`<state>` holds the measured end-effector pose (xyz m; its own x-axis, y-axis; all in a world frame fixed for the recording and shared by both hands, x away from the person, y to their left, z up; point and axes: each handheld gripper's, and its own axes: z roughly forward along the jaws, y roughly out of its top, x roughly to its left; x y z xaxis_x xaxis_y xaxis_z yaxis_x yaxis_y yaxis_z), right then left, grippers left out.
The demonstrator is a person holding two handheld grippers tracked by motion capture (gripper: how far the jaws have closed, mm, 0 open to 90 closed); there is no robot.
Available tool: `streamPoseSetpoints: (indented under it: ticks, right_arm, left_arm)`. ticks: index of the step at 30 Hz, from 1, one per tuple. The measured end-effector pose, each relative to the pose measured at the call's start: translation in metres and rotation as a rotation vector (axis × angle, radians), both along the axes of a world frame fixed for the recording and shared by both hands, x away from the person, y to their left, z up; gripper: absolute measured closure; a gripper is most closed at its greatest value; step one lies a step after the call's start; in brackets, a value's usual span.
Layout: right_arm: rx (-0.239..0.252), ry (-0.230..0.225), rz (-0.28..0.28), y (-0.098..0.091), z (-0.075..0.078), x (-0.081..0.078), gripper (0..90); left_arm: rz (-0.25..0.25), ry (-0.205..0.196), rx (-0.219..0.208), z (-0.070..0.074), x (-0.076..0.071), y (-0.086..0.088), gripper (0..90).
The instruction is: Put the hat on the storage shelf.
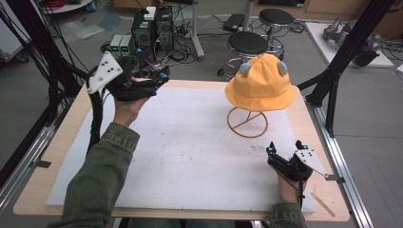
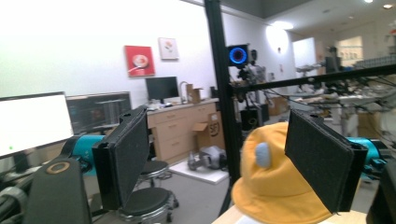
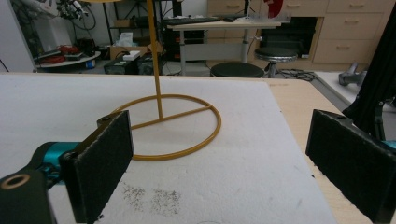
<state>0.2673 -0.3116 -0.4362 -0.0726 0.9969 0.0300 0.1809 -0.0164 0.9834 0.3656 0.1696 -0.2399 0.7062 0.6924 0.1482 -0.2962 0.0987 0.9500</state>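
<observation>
While the yellow hat (image 1: 260, 83) is sitting on top of its wire stand (image 1: 247, 122) toward the far right part of the white mat (image 1: 180, 152), both grippers are staying clear of it. The left gripper (image 1: 161, 78) is hanging in the air well to the left of the hat, above the mat's far left corner, with its jaws spread wide and nothing between them; in the left gripper view the hat (image 2: 275, 186) is showing between the two black pads (image 2: 128, 154), farther off. The right gripper (image 1: 284, 148) is resting low near the mat's near right edge, on the near side of the stand, with its jaws also gaping wide and gripping nothing. In the right gripper view the stand's ring base (image 3: 168, 126) is lying flat on the mat just beyond the open pads (image 3: 100, 163).
</observation>
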Motion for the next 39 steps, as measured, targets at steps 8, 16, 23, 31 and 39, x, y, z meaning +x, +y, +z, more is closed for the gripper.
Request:
streamPoseSetpoints:
  ticks: [8, 16, 23, 31, 39]
  right_arm:
    - [0.013, -0.012, -0.005, 0.001, 0.001, -0.001, 6.4]
    - [0.029, -0.017, -0.008, -0.001, 0.001, -0.003, 6.4]
    - [0.037, -0.035, -0.01, -0.003, 0.001, -0.005, 6.4]
    - [0.028, -0.032, -0.007, -0.001, 0.001, -0.006, 6.4]
    - [0.029, -0.029, -0.007, -0.001, 0.001, -0.007, 6.4]
  left_arm:
    - [0.08, 0.013, -0.033, -0.01, -0.014, 0.036, 21.4]
    - [0.173, 0.028, -0.069, -0.024, -0.023, 0.067, 21.0]
    - [0.253, 0.056, -0.08, -0.045, -0.033, 0.09, 20.9]
    - [0.313, 0.083, -0.098, -0.074, -0.048, 0.108, 20.4]
    - [0.407, 0.111, -0.11, -0.103, -0.065, 0.121, 20.2]
